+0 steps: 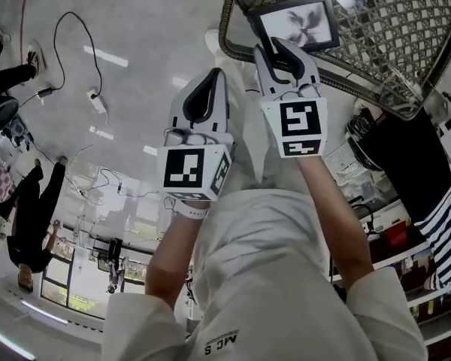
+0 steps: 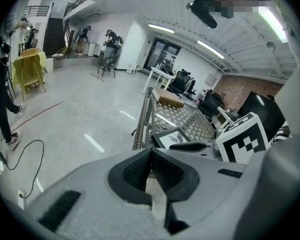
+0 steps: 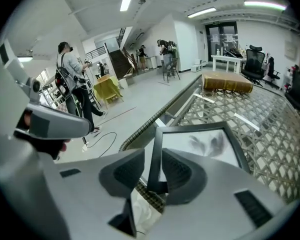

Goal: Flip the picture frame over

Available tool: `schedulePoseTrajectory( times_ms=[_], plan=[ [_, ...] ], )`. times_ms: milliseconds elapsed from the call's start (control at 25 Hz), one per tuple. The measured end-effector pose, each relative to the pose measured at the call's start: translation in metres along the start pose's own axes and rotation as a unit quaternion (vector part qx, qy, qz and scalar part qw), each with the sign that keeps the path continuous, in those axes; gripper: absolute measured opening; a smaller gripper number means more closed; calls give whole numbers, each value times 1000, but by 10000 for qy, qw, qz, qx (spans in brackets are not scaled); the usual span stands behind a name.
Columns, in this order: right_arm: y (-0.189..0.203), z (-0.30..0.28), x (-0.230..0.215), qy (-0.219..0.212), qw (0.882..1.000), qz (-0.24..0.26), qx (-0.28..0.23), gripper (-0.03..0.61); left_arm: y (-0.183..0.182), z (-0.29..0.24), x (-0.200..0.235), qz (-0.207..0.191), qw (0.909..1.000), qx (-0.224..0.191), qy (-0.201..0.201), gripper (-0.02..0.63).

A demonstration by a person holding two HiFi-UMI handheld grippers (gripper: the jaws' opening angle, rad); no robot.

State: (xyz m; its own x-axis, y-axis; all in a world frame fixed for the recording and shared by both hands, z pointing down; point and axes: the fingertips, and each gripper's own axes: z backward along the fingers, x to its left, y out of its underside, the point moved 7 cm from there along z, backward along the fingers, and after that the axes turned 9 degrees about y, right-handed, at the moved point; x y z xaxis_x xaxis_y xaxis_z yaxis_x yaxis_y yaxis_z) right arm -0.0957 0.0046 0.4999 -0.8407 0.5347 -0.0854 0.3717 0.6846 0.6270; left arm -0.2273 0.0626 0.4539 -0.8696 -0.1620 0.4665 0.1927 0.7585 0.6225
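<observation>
**Turning the frame by its edge**

The right claw (image 3: 153, 170) pinches the near edge of the picture frame (image 3: 202, 143), which sits picture side up at the rim of the woven counter (image 1: 410, 32). The left claw (image 2: 151, 156) hangs just beside it, pressed together on nothing. From where I stand, a firm pinch and a slow roll of the wrist look best, lifting enough that the far edge clears the lattice. A thin edge hold could slip.

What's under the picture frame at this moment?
The woven lattice tabletop shows around the picture frame, which is picture side up with its edge between the jaws of the right gripper. The frame's back and the weave directly beneath it are covered.
</observation>
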Motion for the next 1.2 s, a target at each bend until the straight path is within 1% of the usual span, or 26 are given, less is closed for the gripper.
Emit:
schedulePoseTrajectory(
  times_ms=[280, 440, 520, 800, 1200],
  plan=[
    [8, -12, 2, 280, 9995, -2, 148, 118, 5, 3, 8, -12, 10000, 37, 15, 25],
    [5, -13, 4, 450, 9987, 133, 205, 83, 5, 7, 9, -3, 10000, 42, 33, 25],
    [5, -14, 5, 467, 9986, 119, 227, 80, 6, 9, 10, 1, 10000, 37, 17, 25],
    [6, -10, 0, 370, 9988, -125, 282, 77, 7, 15, 4, -24, 10000, 2, -30, 25],
    [0, 6, -5, 12, 9992, -380, 79, 77, 4, 16, -8, -116, 9999, -58, -29, 25]
  ],
)
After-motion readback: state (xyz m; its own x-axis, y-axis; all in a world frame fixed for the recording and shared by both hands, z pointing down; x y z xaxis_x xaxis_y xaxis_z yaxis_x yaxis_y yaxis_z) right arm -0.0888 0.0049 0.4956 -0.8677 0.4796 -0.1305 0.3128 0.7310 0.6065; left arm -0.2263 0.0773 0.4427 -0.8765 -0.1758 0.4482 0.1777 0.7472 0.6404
